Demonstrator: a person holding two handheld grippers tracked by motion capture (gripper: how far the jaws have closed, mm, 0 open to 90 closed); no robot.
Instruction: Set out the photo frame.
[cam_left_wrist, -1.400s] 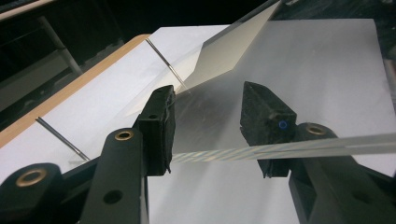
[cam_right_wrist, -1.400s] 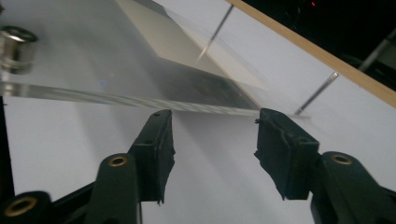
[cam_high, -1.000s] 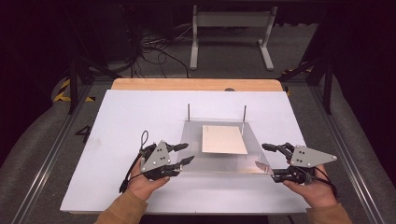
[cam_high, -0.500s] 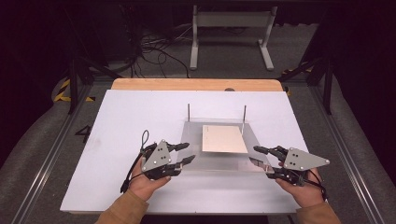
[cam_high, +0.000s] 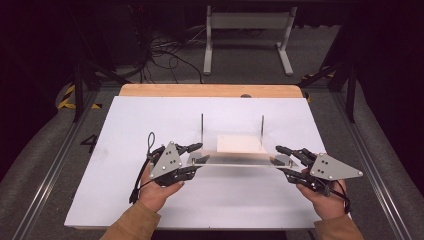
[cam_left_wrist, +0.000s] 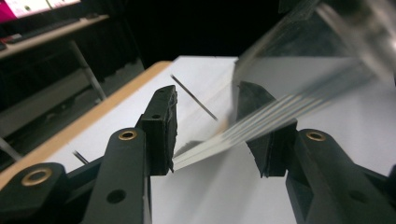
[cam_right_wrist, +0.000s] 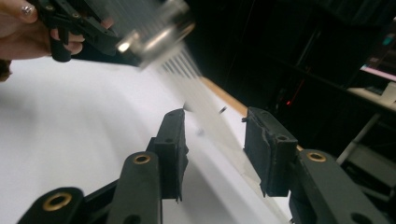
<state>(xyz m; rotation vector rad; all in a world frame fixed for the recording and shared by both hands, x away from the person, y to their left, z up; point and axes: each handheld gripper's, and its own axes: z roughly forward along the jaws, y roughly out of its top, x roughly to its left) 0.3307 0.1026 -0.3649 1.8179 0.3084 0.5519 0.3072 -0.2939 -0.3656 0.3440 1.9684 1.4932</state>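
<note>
I have the clear acrylic plate (cam_high: 235, 161) lifted just over the white tabletop (cam_high: 125, 125), in front of the two thin upright rods (cam_high: 202, 127). My left tongs (cam_high: 192, 159) are partly closed on its left edge. My right tongs (cam_high: 281, 161) have just been closing around its right edge; I cannot tell whether those pads press.

White board (cam_high: 125, 200), wooden table edge (cam_high: 210, 90), cables (cam_high: 165, 52), possibly a stand (cam_high: 247, 30)
</note>
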